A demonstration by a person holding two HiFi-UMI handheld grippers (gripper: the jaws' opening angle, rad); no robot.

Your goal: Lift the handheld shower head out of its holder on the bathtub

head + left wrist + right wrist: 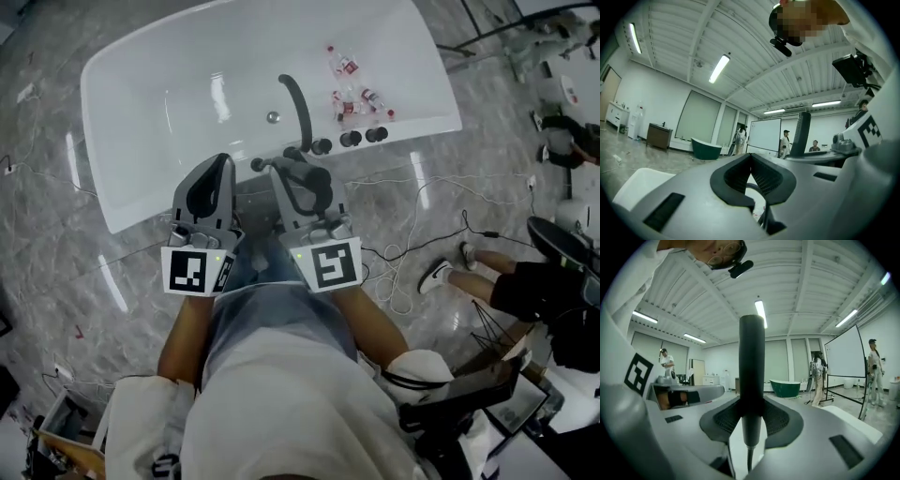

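Note:
The handheld shower head (752,362) is a black rod that stands upright between the pads of my right gripper (752,414), which is shut on it; its hose (749,460) hangs below the jaws. From the head view the shower head (298,108) rises as a dark curved bar over the white bathtub (159,103), with my right gripper (292,171) at the tub's near rim. Just left of it, my left gripper (223,161) points upward, and its pads (740,171) meet with nothing between them. I cannot make out the holder.
Black tap knobs (352,139) sit on the tub's near rim, with small bottles (352,94) behind them and a drain (273,117) in the basin. Cables (412,234) trail over the marble floor. A seated person (516,281) and equipment are at the right.

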